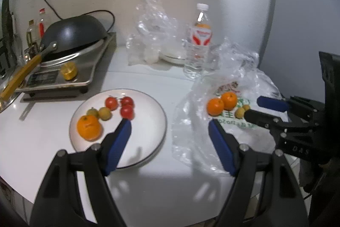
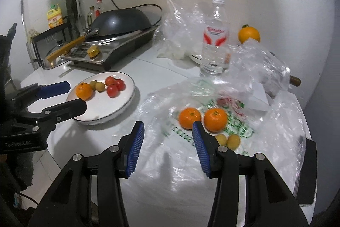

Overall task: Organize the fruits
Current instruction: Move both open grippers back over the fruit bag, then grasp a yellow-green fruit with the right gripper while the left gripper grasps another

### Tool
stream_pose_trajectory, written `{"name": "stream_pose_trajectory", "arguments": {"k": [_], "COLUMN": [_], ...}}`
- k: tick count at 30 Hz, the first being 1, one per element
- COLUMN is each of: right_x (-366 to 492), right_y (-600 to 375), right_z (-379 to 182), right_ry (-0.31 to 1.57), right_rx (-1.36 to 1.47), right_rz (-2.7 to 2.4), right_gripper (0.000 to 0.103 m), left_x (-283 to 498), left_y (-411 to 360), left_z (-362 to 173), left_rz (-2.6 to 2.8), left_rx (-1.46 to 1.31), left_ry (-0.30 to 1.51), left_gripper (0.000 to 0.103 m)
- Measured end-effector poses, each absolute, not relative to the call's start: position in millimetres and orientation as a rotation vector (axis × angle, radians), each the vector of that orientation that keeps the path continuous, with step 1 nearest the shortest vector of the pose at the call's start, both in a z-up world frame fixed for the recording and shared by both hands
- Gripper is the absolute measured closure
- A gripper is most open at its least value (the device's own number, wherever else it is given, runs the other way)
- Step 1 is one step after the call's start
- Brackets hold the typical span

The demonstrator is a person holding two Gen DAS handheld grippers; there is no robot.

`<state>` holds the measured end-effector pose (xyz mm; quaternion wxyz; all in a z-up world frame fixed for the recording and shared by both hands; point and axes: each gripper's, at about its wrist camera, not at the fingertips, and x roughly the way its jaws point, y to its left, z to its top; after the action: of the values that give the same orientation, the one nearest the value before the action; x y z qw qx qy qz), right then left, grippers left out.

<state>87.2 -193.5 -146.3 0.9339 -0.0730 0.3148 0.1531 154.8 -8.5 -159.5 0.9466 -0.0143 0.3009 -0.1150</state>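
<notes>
Eyeing the two oranges [image 2: 200, 118] on the plastic bag [image 2: 244, 124], centre-right of my right view. Right gripper [image 2: 167, 133] part-open, empty; left gripper [image 1: 170, 128] wider, empty, beside the plate [image 1: 148, 137]. Oranges look firm, smooth, prone to rolling; bag slippery. I'd grip across the middle, gently.
</notes>
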Motion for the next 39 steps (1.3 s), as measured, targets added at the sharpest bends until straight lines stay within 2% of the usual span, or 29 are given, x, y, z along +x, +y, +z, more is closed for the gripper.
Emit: {"name": "stream_pose_trajectory", "arguments": {"k": [17,32,39], "right_x": [92.4,111.5,126.4], "right_y": [-259.6,-272.8,-272.2], "right_z": [-164.9,-175.9,-179.2], "right_ry": [0.660,0.681,0.701], "right_rx": [-0.129,-0.229,-0.265], "right_rz": [0.234,0.227,0.253], "right_gripper": [0.053,0.054,0.062], "left_x": [168.4,184.6,193.1], "left_y": [-73.4,-107.4,-116.1], "left_z": [-168.8,-176.7,-181.2], "left_rz": [-0.314,-0.353,-0.353], "left_rx": [0.062,0.082,0.079], "left_ry": [0.644,0.676,0.695], "left_gripper": [0.027,0.028,0.028]}}
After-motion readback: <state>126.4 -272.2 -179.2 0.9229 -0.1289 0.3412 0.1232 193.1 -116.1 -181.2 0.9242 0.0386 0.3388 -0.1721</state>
